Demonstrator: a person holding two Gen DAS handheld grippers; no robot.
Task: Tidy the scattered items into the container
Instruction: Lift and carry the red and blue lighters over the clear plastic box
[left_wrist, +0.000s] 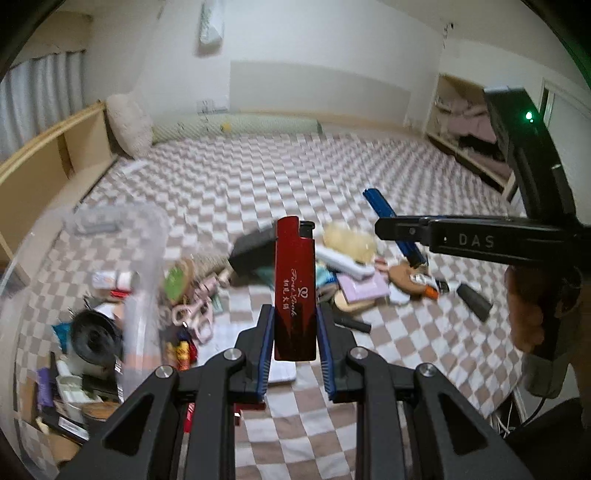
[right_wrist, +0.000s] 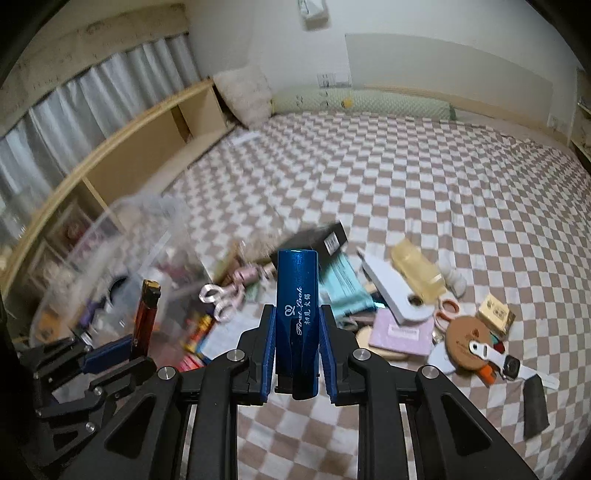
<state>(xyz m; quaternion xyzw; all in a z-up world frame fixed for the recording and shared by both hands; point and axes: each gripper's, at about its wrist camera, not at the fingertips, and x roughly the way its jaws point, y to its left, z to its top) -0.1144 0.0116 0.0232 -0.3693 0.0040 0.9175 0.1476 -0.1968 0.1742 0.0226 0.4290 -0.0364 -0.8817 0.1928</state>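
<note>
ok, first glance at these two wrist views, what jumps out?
Each gripper holds a lighter upright: the left gripper is shut on a red lighter, the right gripper on a blue lighter, both raised above the checkered bedspread. Behind them a heap of small clutter, pink scissors included, spreads across the bed, and a clear plastic container already holding items stands at the left.

Left gripper (left_wrist: 295, 325) and right gripper (right_wrist: 297, 325): black linkage arms, silver screws, ribbed blue pads; "DAS" lettering, green lamp, possibly a trailing cable.
</note>
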